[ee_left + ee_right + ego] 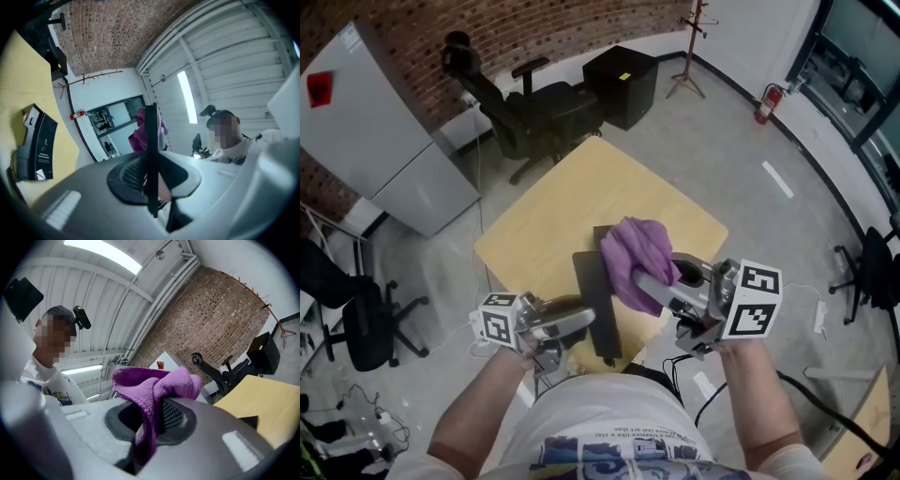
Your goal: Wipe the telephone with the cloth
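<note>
A long, flat black slab of the telephone [598, 309] is raised over the near edge of the yellow table [572, 202]. My left gripper [567, 323] is shut on its left side; in the left gripper view the slab [151, 140] stands edge-on between the jaws of that gripper [151, 180]. My right gripper [654, 284] is shut on a purple cloth [636, 258], which bunches over the slab's far right part. In the right gripper view the cloth [154, 385] is pinched in the right gripper [151, 425]. A second black telephone part [36, 140] lies on the table.
Black office chairs [530, 112] and a black cabinet [621, 84] stand beyond the table's far edge. A grey cabinet [380, 131] is at the left, another chair [356, 319] at the near left. Cables run over the floor at right.
</note>
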Demonstrator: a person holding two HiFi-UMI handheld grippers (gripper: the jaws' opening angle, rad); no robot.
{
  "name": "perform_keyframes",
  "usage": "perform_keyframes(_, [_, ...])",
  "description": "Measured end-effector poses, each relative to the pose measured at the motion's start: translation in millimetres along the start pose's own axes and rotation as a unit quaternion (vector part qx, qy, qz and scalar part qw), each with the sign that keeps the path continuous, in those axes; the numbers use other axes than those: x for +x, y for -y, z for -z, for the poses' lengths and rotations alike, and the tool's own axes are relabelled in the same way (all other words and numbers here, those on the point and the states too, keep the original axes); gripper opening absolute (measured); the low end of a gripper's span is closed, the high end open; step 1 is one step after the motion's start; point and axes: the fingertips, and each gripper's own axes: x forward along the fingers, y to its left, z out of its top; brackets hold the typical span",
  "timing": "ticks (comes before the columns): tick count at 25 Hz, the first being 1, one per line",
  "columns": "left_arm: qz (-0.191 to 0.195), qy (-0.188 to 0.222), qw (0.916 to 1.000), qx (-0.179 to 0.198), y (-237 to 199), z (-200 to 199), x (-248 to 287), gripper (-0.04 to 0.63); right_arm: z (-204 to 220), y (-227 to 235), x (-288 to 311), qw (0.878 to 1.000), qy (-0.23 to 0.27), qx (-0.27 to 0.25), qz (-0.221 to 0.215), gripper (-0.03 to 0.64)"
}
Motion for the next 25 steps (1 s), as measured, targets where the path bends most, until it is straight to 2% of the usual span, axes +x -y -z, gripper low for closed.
perform_keyframes(13, [0.004, 0.007, 0.9998, -0.02, -8, -11, -24, 0.079, 82, -22, -2, 0.997, -0.039, 0.048, 0.047, 0.044])
perform_keyframes(25, [0.005, -0.007, 0.9991, -0.042, -27, -19, -30, 0.08, 158, -38, -26, 0.986, -0.057, 0.083, 0.133, 0.044])
